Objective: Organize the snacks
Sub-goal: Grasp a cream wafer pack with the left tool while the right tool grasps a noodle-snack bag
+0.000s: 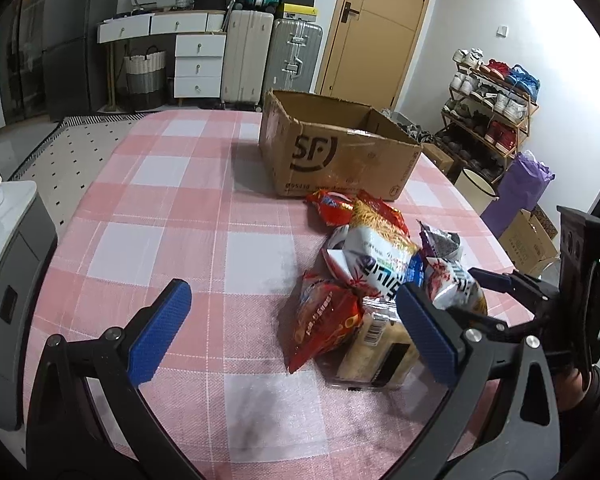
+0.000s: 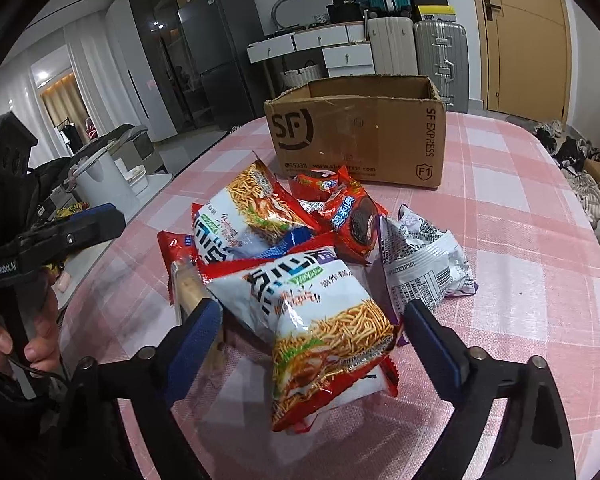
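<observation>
A heap of snacks (image 2: 308,248) is seen on the checked table (image 1: 160,208), just in front of the open box (image 2: 356,128). The right gripper (image 2: 312,332) is spread wide around the nearest noodle bag (image 2: 324,328), pads apart from it. The left gripper (image 1: 296,328) is held wide beside the heap, empty.

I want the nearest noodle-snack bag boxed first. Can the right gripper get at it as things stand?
Probably yes. The right gripper stands open with the noodle-snack bag between its fingers, the pads not yet pressing. The bag lies on top of the pile, and nothing covers it.
</observation>
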### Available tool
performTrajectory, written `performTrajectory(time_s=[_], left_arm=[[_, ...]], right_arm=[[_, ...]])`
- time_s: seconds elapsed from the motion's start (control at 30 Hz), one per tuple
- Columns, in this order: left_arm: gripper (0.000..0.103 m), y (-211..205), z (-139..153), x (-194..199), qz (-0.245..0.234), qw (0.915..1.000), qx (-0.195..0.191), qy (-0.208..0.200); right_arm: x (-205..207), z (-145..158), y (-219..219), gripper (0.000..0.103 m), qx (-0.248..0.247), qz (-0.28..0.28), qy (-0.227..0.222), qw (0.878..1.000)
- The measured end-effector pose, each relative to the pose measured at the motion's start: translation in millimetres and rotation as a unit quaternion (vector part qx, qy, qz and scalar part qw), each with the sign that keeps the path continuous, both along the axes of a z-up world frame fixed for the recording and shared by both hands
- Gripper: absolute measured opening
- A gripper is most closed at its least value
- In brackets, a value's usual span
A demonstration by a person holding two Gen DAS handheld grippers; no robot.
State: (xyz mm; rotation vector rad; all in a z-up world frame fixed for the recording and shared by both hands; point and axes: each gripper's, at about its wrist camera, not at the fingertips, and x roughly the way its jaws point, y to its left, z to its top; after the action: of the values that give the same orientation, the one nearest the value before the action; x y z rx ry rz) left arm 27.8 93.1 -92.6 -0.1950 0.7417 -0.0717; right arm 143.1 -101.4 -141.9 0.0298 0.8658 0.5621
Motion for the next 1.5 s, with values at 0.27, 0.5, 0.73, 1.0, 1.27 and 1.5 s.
performTrajectory(time_s=[0.27,0.5,0.73,1.0,1.27,1.5], left_arm=[[0.102,-5,-7,-2,-0.005,0.9999,-0.007,0.014],[0.102,-4,-8,-4,-0.006,0.9998,-0.013,0.017],[0.102,-4,-12,-4,-0.005,0.9996,-0.016,0.023],[0.102,-8,-15,-5,-0.012,0.9992,-0.018,0.034],[0.102,-10,-14,-6,-0.016,0.9992,-0.015,0.034],[0.102,-13,-21,-9,-0.044,0.9965,-0.053,0.048]], right_arm=[[8,-9,-1,0.077,-0.008,0.006,0.017,1.0],[12,-13,-1,0.067,0.003,0.007,0.031,1.0],[9,-13,-4,0.059,0.024,0.009,0.031,0.999],[4,-7,-13,0.055,0.054,0.002,0.027,0.998],[-1,0,-21,0.054,0.08,-0.004,0.028,0.996],[-11,11,-30,0.054,0.093,-0.013,0.014,0.995]])
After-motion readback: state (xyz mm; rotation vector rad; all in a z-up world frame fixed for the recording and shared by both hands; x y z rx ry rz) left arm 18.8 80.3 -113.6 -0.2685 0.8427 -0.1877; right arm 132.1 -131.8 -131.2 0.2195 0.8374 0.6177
